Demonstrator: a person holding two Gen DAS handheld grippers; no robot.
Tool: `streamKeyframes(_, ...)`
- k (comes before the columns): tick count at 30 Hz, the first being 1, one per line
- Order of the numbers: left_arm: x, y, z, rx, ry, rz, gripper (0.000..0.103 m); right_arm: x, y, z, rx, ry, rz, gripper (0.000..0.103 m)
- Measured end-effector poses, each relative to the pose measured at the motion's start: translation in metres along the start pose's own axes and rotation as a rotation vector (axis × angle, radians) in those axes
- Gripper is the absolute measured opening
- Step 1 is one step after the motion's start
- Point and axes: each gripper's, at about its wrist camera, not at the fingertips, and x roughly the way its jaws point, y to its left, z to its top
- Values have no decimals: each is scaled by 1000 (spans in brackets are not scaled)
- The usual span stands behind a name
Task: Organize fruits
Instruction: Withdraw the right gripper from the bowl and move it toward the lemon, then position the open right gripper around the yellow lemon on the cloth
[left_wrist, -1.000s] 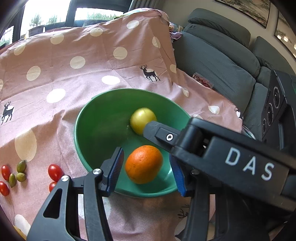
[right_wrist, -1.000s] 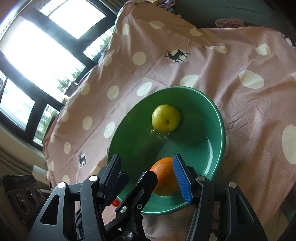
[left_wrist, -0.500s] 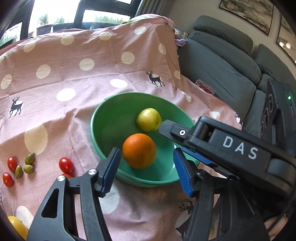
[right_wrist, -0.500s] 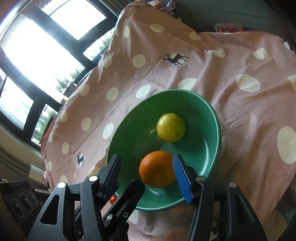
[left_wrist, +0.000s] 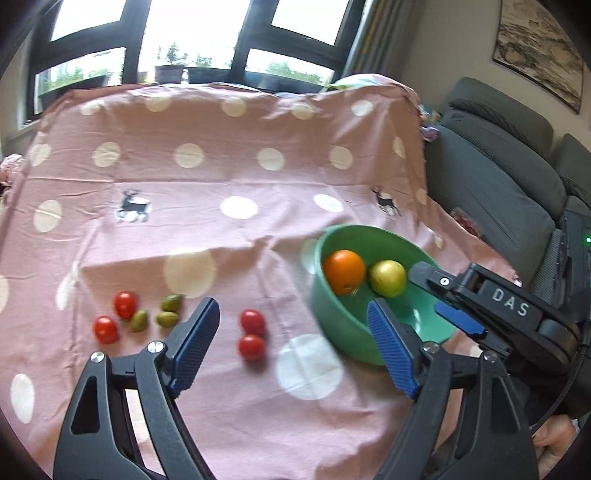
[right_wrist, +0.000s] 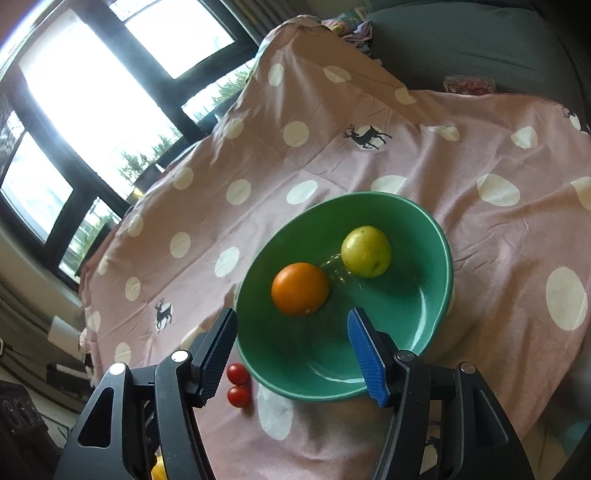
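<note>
A green bowl (left_wrist: 332, 317) (right_wrist: 436, 236) stands on the pink dotted cloth and holds an orange (left_wrist: 344, 271) (right_wrist: 300, 288) and a yellow-green fruit (left_wrist: 388, 277) (right_wrist: 365, 251). My left gripper (left_wrist: 295, 339) is open and empty, left of the bowl, above two red cherry tomatoes (left_wrist: 252, 334). Two more red tomatoes (left_wrist: 116, 316) and three small green fruits (left_wrist: 159, 312) lie further left. My right gripper (right_wrist: 291, 354) is open and empty over the bowl's near rim. It shows at the right of the left wrist view (left_wrist: 448, 299).
The pink cloth (left_wrist: 207, 184) covers the table, its far edge by the windows. A grey sofa (left_wrist: 498, 177) stands on the right. Two red tomatoes (right_wrist: 238, 384) lie left of the bowl in the right wrist view. A yellow fruit (right_wrist: 158, 470) peeks out at the bottom.
My left gripper has let go of the orange, drawn back and swung left, so the tomatoes now lie before it. The orange rolled in the bowl. My right gripper rose slightly.
</note>
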Motion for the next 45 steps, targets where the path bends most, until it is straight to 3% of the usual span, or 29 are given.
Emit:
streamKeyframes(11, -42, 82, -11, -224, -58, 115, 88, 4, 46, -22, -133, 29, 39, 68)
streamKeyframes(19, -68, 132, -19, -326, -89, 262, 89, 18, 78, -47, -238, 120, 55, 69)
streamKeyframes(24, -79, 157, -26, -395, -90, 291, 90, 32, 102, -67, -309, 213, 67, 69)
streamKeyframes(36, -89, 203, -40, -500, -87, 327, 90, 60, 153, -124, -471, 440, 192, 69)
streamKeyframes(45, -88, 214, -42, -525, -73, 341, 90, 70, 165, -142, -496, 530, 227, 69)
